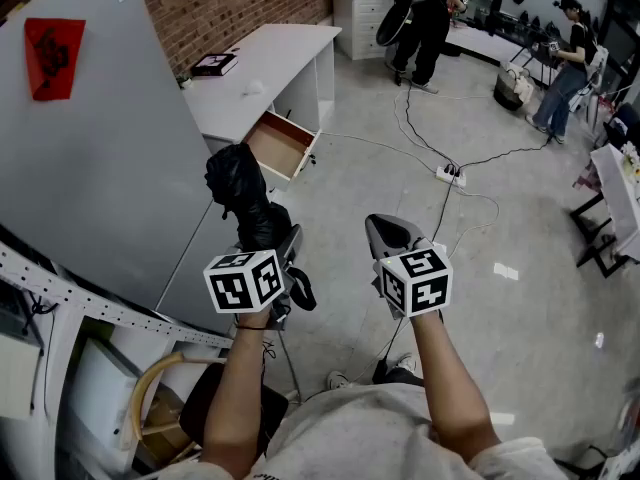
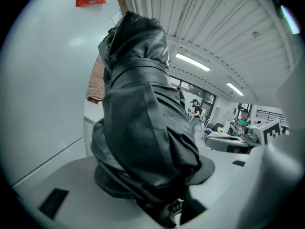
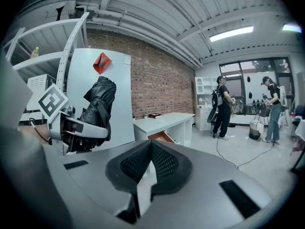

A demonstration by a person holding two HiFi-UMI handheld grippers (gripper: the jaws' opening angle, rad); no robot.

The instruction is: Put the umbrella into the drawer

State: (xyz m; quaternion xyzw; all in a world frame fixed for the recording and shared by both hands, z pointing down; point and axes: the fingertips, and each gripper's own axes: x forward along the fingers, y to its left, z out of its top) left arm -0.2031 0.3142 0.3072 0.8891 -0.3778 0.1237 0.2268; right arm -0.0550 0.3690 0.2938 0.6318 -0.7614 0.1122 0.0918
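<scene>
A person's left hand-held gripper [image 1: 272, 240] is clamping a folded black umbrella [image 1: 240, 193]. Its jaws are pressing on the bundle's lower part while the rest is sticking up in the air, leaning slightly toward a grey cabinet [image 1: 90, 158] bearing a red paper [image 1: 53, 56]. In the left gripper view the wrinkled fabric is filling the space between the jaws. The umbrella is hanging well apart from the drawer [image 1: 281, 146], which is standing pulled out, brown inside, below the near end of a white tabletop [image 1: 265, 68] along a brick wall [image 1: 230, 3]. A book [image 1: 214, 64] is lying near the tabletop's wall-side edge. The right hand-held gripper [image 1: 392, 230] is hovering beside the left one, its jaws meeting at the tips and holding nothing. A white power strip [image 1: 448, 175] is lying on the floor [image 1: 380, 178] beyond the two grippers, with cables trailing from it. Two people [image 1: 425, 18] are standing at the far side of the room.
</scene>
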